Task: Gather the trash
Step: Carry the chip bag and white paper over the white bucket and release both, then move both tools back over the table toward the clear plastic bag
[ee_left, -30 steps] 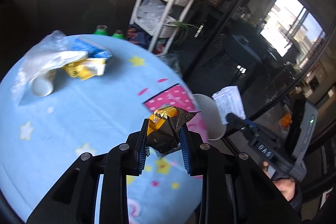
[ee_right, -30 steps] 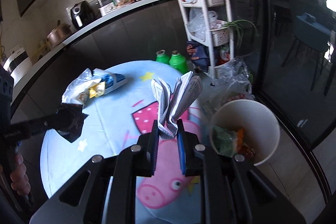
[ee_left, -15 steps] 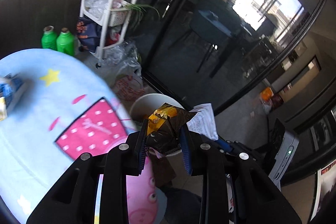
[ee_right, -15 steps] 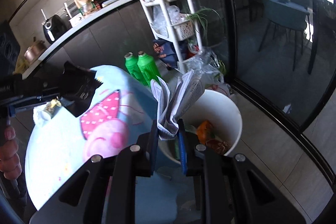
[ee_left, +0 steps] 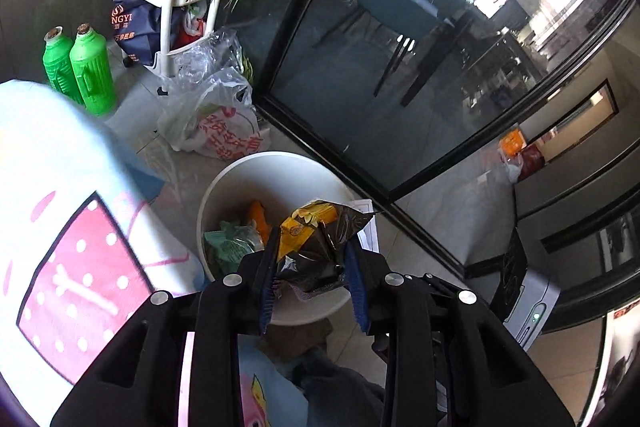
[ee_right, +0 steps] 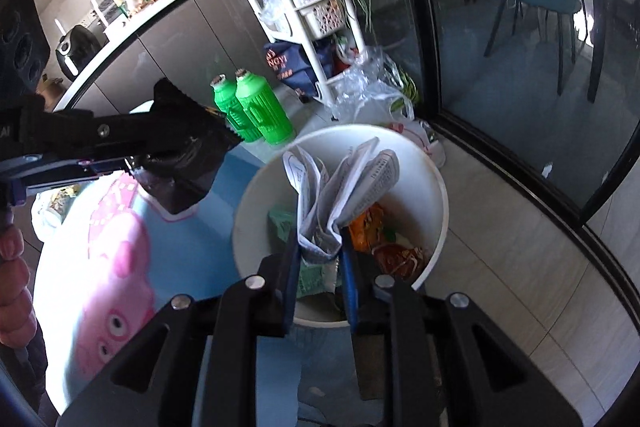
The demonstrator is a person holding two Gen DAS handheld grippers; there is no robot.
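Both tools have been swung from over the table (ee_left: 60,155) to the white bin (ee_right: 434,187), left tool (ee_left: 312,255) shut on a dark wrapper (ee_left: 320,243) near the rim, so it could be dropped outside, right tool (ee_right: 320,259) gripping folded paper (ee_right: 340,187) over the middle.

White bin (ee_left: 224,183), green bottles (ee_left: 82,69), black-and-yellow wrapper (ee_left: 316,243), blue tablecloth (ee_right: 192,247)

Bin (ee_right: 436,187) on floor beside table (ee_right: 192,239); bottles (ee_right: 256,111) behind.
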